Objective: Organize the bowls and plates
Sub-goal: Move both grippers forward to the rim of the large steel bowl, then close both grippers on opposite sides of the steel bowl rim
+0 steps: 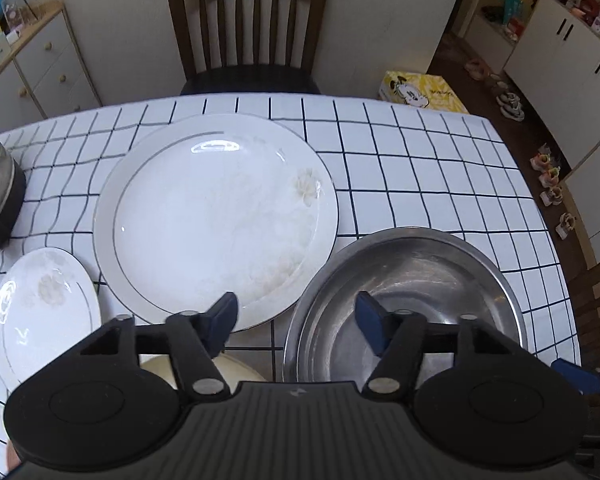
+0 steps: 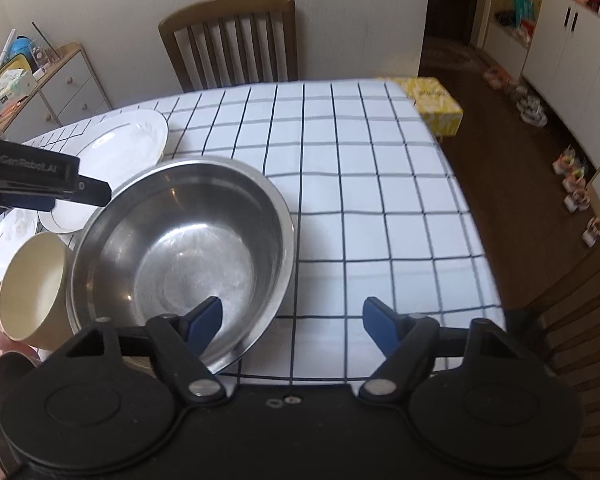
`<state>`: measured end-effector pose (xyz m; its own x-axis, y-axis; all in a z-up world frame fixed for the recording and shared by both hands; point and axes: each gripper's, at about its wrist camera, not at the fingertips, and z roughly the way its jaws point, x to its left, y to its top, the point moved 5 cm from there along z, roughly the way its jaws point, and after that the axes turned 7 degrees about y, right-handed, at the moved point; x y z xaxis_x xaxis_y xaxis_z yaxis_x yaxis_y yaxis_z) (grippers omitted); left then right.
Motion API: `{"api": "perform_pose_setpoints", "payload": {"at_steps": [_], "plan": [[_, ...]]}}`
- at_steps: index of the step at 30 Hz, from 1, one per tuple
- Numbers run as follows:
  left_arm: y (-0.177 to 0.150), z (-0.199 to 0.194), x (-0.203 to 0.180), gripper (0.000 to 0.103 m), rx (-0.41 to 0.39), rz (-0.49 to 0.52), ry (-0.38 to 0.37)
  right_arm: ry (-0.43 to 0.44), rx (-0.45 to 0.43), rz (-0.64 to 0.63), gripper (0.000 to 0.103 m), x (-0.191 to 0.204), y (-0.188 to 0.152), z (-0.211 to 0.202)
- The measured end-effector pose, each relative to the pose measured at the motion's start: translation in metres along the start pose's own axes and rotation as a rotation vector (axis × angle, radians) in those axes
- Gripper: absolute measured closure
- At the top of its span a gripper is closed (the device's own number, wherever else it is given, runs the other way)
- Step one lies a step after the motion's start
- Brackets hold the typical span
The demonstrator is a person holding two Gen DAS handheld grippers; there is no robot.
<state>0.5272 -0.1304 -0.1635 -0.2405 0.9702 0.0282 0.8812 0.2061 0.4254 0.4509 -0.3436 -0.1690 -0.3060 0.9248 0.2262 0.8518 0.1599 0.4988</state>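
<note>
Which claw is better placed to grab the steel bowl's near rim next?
Probably the right claw: the steel bowl's near rim already sits between its open fingers. The left claw straddles the gap beside the large plate.

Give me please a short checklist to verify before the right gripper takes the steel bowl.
1. Right gripper open: ok, nothing between its jaws.
2. Near rim of the steel bowl between the jaws: ok, left finger inside, right finger outside.
3. Bowl empty: ok.
4. Cream cup apart from the bowl: not ok, it sits against the bowl's left wall.
5. Left gripper clear of the bowl: not ok, one finger is over it.
6. Large plate free of the bowl: cannot tell, the rims meet.
</note>
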Motion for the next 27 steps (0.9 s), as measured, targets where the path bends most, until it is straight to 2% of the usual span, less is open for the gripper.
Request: {"api": "perform_pose_setpoints", "payload": {"at_steps": [3, 5, 6, 10, 13, 17, 19, 22, 27], "plan": [[0.001, 0.009, 0.001, 0.049, 0.024, -0.032, -0.018, 0.031, 0.019, 0.025, 0.033, -0.001, 0.000, 0.007], [0.000, 0.013, 0.000, 0.060, 0.041, -0.043, -0.034, 0.042, 0.026, 0.028, 0.044, -0.001, 0.001, 0.010], [0.000, 0.015, -0.001, 0.062, 0.046, -0.041, -0.040, 0.045, 0.029, 0.033, 0.046, -0.002, 0.001, 0.011], [0.001, 0.020, -0.005, 0.064, 0.044, -0.037, -0.034, 0.077, 0.038, 0.096, 0.054, -0.007, 0.003, 0.014], [0.002, 0.021, -0.007, 0.070, 0.032, -0.030, -0.028, 0.099, 0.047, 0.125, 0.062, -0.009, 0.004, 0.016], [0.003, 0.020, -0.009, 0.080, 0.023, -0.032, -0.027, 0.107, 0.044, 0.138, 0.078, -0.009, 0.004, 0.017], [0.003, 0.020, -0.010, 0.081, 0.019, -0.021, -0.018, 0.116, 0.043, 0.154, 0.084, -0.010, 0.004, 0.017], [0.004, 0.019, -0.012, 0.082, 0.009, -0.011, -0.012, 0.122, 0.039, 0.164, 0.089, -0.009, 0.004, 0.016], [0.001, 0.018, -0.012, 0.084, 0.011, 0.008, -0.010, 0.113, 0.034, 0.172, 0.089, -0.010, 0.005, 0.016]]}}
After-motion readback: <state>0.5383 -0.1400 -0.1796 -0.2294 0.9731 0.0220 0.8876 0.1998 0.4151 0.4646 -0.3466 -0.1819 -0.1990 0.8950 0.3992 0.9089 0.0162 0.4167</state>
